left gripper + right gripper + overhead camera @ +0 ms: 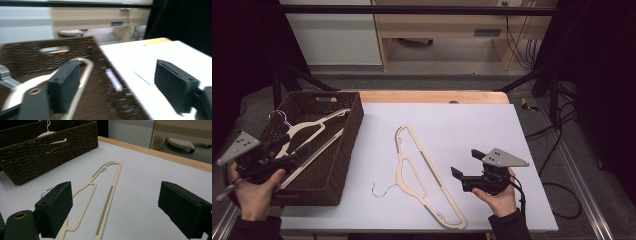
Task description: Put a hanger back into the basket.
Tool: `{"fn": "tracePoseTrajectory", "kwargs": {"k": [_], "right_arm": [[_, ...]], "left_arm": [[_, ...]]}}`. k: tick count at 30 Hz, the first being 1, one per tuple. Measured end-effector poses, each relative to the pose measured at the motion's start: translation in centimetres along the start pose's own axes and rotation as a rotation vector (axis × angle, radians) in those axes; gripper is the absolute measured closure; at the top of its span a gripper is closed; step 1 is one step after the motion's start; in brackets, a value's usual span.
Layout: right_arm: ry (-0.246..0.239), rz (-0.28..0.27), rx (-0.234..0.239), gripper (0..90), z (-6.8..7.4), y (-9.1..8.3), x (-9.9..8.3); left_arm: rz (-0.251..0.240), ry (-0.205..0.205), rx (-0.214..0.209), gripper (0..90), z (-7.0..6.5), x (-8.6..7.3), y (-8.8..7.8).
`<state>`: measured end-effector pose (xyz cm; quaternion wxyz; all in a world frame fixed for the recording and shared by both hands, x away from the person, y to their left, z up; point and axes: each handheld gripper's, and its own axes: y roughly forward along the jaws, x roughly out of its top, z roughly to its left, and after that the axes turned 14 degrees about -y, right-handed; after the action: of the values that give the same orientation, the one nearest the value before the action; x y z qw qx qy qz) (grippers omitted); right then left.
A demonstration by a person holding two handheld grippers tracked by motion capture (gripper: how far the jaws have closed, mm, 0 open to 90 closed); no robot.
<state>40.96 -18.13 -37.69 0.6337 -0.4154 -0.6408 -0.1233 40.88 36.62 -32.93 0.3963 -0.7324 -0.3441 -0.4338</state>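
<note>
High view: your left gripper [292, 150] sits at the near left corner of the dark brown woven rectangular basket [349, 145], jaws parted, nothing between them. A cream plastic clothes hanger with a wire hook [309, 131] lies slanted inside the basket, one end propped on the far right rim. Your right gripper [467, 164] hovers over the white table mat [472, 125], near the right edge, jaws wide and empty. A second cream plastic hanger with grey strips [422, 175] lies flat on the mat just left of the right gripper, hook towards the basket, one end near the front edge of the mat.

Left gripper view: blurred. Your jaws stand wide apart, nothing clamped. The left jaw is over the basket [107, 82] and in front of the basket hanger [85, 72]; whether it touches is unclear. The right jaw is over the white mat [140, 57].

Right gripper view: jaws wide, empty. The flat hanger [110, 185] lies between them on the mat [150, 175], with its wire hook by the left jaw. The basket [62, 152] sits far left, the first hanger [50, 136] poking above the rim.
</note>
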Motion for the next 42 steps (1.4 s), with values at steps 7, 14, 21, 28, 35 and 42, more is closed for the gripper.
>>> {"fn": "tracePoseTrajectory", "kwargs": {"k": [7,14,21,28,35,42], "right_arm": [[-0.002,0.012,0.018,13.1,0.5,0.6,-0.1],[0.0,0.049,0.033,14.2,1.1,1.5,-0.5],[-0.021,0.102,0.085,15.6,2.7,2.9,-1.2],[-0.044,0.198,0.149,16.9,4.7,4.5,-2.5],[-0.046,0.286,0.192,22.3,6.2,5.8,-3.6],[-0.068,0.405,0.233,37.6,7.8,6.8,-5.2]], "left_arm": [[0.035,0.069,-0.104,11.9,-4.8,-2.3,2.4],[0.099,0.117,-0.2,10.7,-7.3,-5.4,4.6],[0.185,0.149,-0.238,10.7,-9.0,-8.5,6.6],[0.23,0.209,-0.239,11.6,-9.8,-10.3,7.6],[0.251,0.208,-0.26,12.7,-10.6,-11.0,7.6],[0.303,0.193,-0.271,13.3,-10.5,-12.2,8.2]]}}
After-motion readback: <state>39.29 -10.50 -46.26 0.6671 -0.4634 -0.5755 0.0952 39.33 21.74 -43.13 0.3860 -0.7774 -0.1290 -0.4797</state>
